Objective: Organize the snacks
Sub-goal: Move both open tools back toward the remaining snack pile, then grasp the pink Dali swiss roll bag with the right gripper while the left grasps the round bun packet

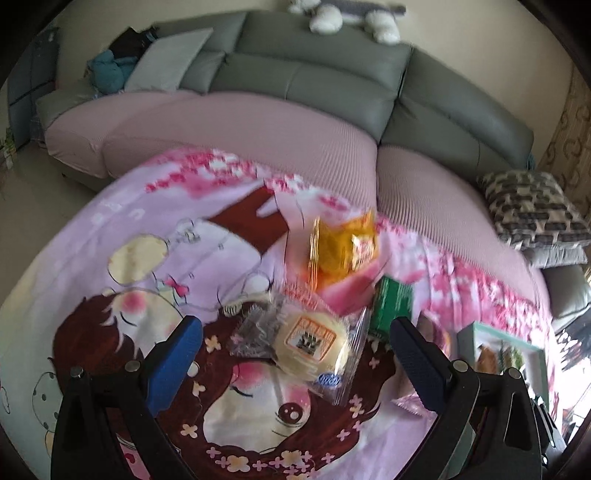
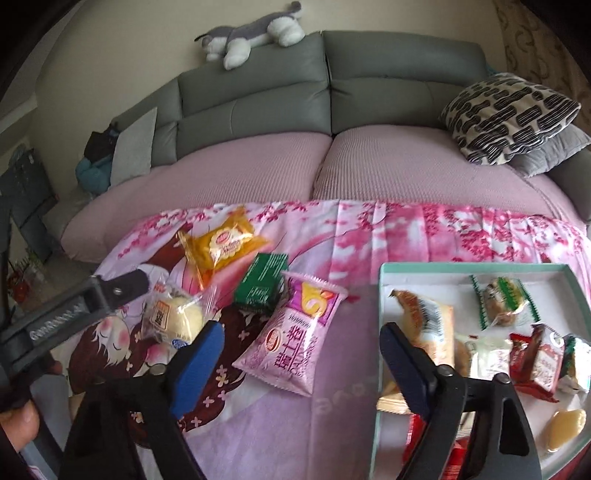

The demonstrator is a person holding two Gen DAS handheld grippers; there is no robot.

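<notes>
Snacks lie on a pink cartoon cloth. A round cream bun in clear wrap (image 1: pixel 310 341) (image 2: pixel 177 314) lies between the spread fingers of my open left gripper (image 1: pixel 295 362), whose arm shows in the right wrist view (image 2: pixel 92 299). Beyond it are a yellow packet (image 1: pixel 341 247) (image 2: pixel 225 243), a green packet (image 1: pixel 391 304) (image 2: pixel 264 284) and a pink packet (image 2: pixel 295 339). My right gripper (image 2: pixel 299 365) is open and empty, over the pink packet's near end. A teal-rimmed white box (image 2: pixel 380 317) (image 1: pixel 466 334) at right holds several wrapped snacks.
A grey sofa with pink seat covers (image 2: pixel 332 166) stands behind the cloth. A patterned cushion (image 2: pixel 506 114) lies at its right. A plush dog (image 2: pixel 255 33) lies on the backrest. The floor drops away at left (image 2: pixel 44 269).
</notes>
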